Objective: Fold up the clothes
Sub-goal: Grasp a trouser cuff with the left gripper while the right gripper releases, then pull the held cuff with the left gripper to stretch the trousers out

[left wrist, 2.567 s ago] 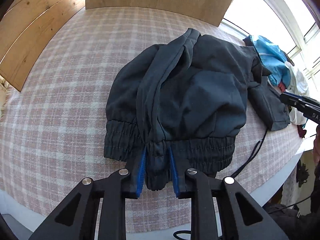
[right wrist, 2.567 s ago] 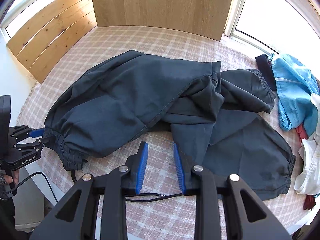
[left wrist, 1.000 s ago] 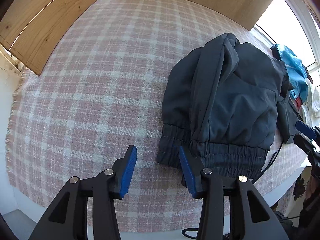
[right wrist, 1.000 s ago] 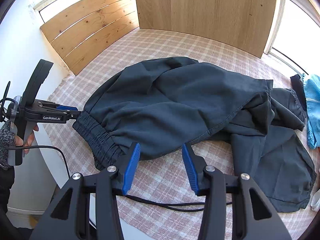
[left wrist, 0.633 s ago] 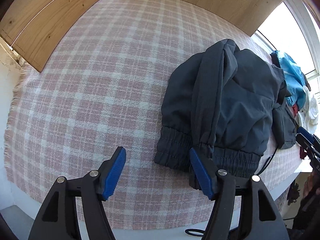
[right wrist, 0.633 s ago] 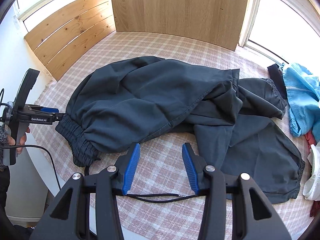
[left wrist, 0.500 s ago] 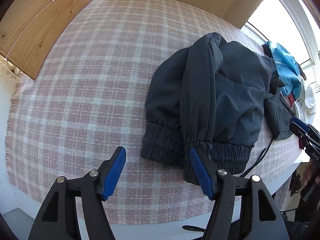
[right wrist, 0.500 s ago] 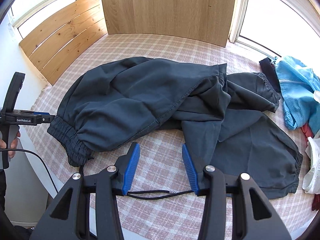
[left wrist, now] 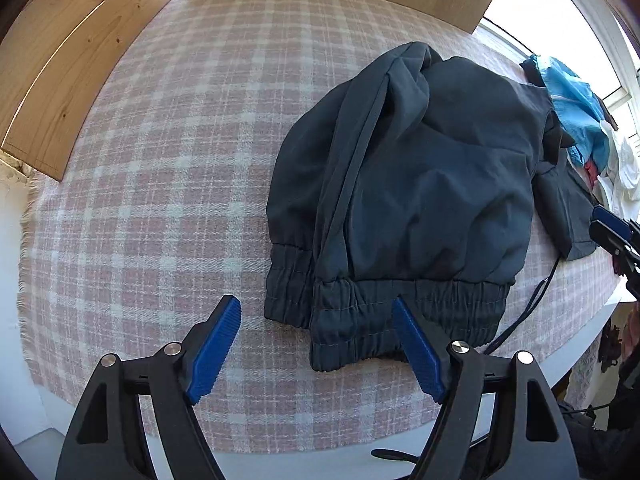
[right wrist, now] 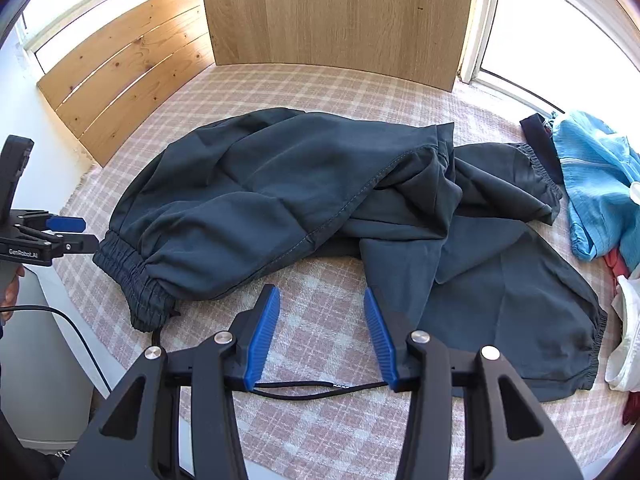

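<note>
Dark navy fabric is spreading across the middle of the table: a pair of jogger trousers [right wrist: 304, 200] is lying on the pink-and-white checked tablecloth [right wrist: 320, 92], one leg folded over the other so that the upper leg is running leftward and ending in a gathered elastic cuff [right wrist: 132, 280] near the table's left edge, while the lower leg is fanning out to the right with its own cuff [right wrist: 596, 344] close to the near edge. In the left wrist view the same trousers [left wrist: 420, 184] are sitting just beyond the left gripper [left wrist: 316, 344], whose blue-padded fingers [left wrist: 216, 340] are standing wide apart, with the bunched cuff [left wrist: 360, 320] lying between and just ahead of them; whether the right-hand pad is touching the cloth is not clear. The right gripper [right wrist: 320, 332] is hovering over bare tablecloth near the front edge, its fingers [right wrist: 262, 332] also spread apart and holding nothing, the trousers lying just past the tips. A thin black cord [right wrist: 320, 394] is trailing across the cloth beneath it. A light blue garment [right wrist: 596, 184] and some white clothing [right wrist: 628, 352] are piling up at the right edge of the table, beside the trousers. Wooden boards [right wrist: 332, 16] are standing behind the table.
</note>
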The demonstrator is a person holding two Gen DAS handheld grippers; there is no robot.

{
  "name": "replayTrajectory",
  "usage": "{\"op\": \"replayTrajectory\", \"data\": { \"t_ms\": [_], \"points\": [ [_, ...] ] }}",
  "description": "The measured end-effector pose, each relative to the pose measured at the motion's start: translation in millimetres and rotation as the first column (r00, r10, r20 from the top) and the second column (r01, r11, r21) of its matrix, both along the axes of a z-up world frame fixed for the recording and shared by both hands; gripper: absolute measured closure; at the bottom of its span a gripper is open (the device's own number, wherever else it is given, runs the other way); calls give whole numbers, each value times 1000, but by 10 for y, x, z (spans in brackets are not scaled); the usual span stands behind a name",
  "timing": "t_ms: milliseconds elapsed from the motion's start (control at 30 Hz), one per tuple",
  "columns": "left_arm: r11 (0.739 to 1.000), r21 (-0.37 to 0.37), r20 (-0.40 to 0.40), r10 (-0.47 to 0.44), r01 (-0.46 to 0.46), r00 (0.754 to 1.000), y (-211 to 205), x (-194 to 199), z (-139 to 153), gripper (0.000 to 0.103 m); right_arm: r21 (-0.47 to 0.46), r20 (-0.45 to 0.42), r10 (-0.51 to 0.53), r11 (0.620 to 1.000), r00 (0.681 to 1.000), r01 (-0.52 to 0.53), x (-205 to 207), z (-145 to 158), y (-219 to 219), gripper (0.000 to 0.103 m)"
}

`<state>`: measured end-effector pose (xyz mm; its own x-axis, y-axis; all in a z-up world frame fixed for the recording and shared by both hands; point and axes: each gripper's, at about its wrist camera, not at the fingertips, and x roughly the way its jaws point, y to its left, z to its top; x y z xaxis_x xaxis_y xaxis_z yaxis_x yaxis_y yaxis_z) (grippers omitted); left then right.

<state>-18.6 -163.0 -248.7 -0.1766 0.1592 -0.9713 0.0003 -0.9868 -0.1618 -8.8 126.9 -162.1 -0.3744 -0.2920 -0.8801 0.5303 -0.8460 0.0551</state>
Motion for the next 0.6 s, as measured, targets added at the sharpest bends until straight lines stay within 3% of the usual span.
{"op": "replayTrajectory", "data": {
  "t_ms": [100, 200, 333, 367, 433, 533, 600],
  "points": [
    [1000, 25, 39, 8, -9, 999, -36, -89, -195, 27, 7, -14, 3, 1000, 1000, -3, 5, 22, 8, 60],
    [998, 63, 26, 11, -13, 1000, -54, -127, -242, 28, 16, -29, 4, 1000, 1000, -3, 9, 44, 26, 60],
    [996, 93, -15, 13, -12, 1000, -53, -143, -239, 50, 24, -40, -33, 999, 999, 34, -37, 62, 198, 60],
    [994, 104, -29, 22, -19, 999, -69, -140, -225, 61, 23, -40, -48, 999, 998, 49, -58, 65, 256, 60],
    [989, 140, -63, 55, -46, 996, -156, -118, -123, 81, 18, -39, -81, 997, 996, 81, -111, 74, 397, 60],
    [971, 231, -122, 95, -65, 988, -326, -92, 222, 84, 10, -39, -150, 989, 988, 150, -214, 85, 686, 60],
    [976, 209, -197, 101, -59, 975, -404, -63, 603, 84, 5, -39, -197, 980, 980, 197, -285, 92, 886, 60]
  ]
}}
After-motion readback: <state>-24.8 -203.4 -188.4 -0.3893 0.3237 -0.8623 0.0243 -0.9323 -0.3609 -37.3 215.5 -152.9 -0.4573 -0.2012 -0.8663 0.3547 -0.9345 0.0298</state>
